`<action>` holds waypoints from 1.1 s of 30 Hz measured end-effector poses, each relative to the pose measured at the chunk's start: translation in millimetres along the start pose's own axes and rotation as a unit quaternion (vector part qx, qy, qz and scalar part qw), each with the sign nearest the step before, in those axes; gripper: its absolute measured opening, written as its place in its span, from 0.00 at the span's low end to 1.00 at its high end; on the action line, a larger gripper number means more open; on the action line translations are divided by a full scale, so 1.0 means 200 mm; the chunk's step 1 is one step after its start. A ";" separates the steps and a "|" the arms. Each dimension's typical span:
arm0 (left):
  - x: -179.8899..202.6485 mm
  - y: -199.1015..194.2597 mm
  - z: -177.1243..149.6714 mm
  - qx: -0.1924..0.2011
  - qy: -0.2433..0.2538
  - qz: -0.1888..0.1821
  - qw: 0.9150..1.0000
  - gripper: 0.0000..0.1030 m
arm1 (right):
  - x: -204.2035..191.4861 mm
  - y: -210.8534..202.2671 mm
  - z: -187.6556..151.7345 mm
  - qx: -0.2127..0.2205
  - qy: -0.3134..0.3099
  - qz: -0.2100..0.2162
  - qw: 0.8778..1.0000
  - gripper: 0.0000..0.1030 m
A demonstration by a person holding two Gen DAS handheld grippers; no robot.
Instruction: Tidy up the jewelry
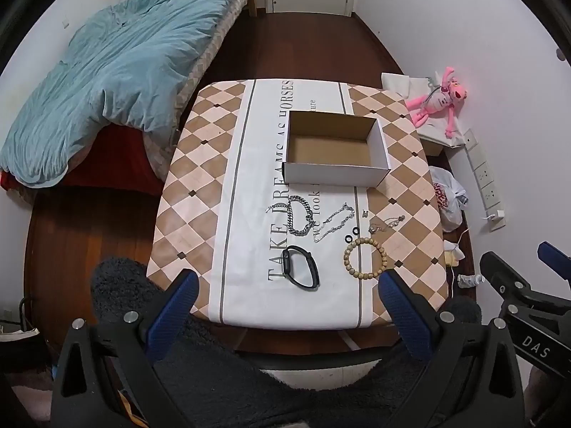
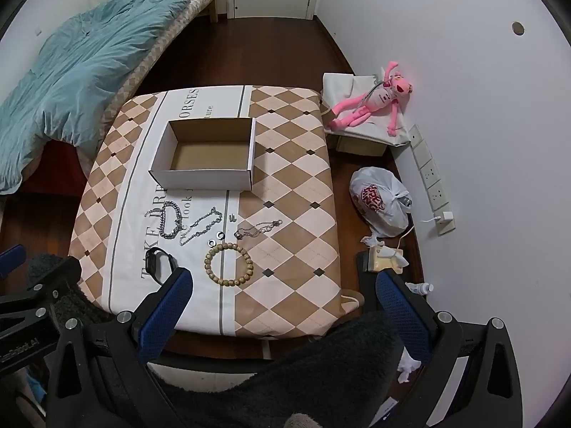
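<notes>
watch [image 2: 160, 265] – half behind right fingers [image 2: 167, 306] | earrings [image 1: 364, 213] – too small

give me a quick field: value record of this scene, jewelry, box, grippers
surface: table with checked cloth
box: open cardboard box, nothing visible inside
watch: black smartwatch, nearest the left gripper
beads: wooden bead bracelet, lying flat
chains: thick silver chain bracelet, thinner chain, fine chain
small items: two dark rings
left gripper: open, holding nothing
right gripper: open, holding nothing
progress: all jewelry outside the box
</notes>
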State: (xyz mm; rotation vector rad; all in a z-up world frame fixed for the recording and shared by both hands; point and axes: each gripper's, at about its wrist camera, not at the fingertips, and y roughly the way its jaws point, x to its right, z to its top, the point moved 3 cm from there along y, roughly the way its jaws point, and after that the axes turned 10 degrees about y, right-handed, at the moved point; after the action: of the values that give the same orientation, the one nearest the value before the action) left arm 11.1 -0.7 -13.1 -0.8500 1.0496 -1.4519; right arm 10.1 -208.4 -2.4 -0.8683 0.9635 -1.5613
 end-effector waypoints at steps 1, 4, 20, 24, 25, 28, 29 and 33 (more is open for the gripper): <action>0.00 0.00 0.00 0.000 0.001 0.000 1.000 1.00 | 0.00 0.00 0.00 0.001 0.000 0.000 1.000 1.00; 0.00 0.00 0.00 0.001 0.001 0.000 1.000 1.00 | 0.00 0.00 0.00 0.000 0.000 0.000 1.000 1.00; 0.01 0.00 0.00 -0.001 0.003 -0.001 1.000 1.00 | 0.01 -0.02 0.01 0.002 0.002 0.002 1.000 1.00; 0.01 0.00 0.00 -0.001 0.002 -0.001 1.000 1.00 | 0.01 -0.02 0.01 0.001 0.001 0.002 1.000 1.00; 0.01 0.00 0.00 0.000 0.003 -0.001 1.000 1.00 | 0.01 -0.02 0.01 0.002 0.001 0.002 1.000 1.00; 0.01 -0.01 0.00 0.002 0.003 -0.001 1.000 1.00 | 0.01 -0.02 0.02 0.003 0.001 0.002 1.000 1.00; 0.02 -0.01 0.00 0.003 0.003 -0.001 1.000 1.00 | 0.02 -0.02 0.01 0.002 0.001 0.002 1.000 1.00; 0.02 -0.01 0.00 0.005 0.003 -0.001 1.000 1.00 | 0.01 -0.02 0.01 0.002 0.001 0.002 1.000 1.00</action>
State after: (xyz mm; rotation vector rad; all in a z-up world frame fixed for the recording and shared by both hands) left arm 9.5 -3.7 -10.7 -0.8403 1.0455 -1.4614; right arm 10.2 -211.0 3.0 -0.8619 0.9622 -1.5596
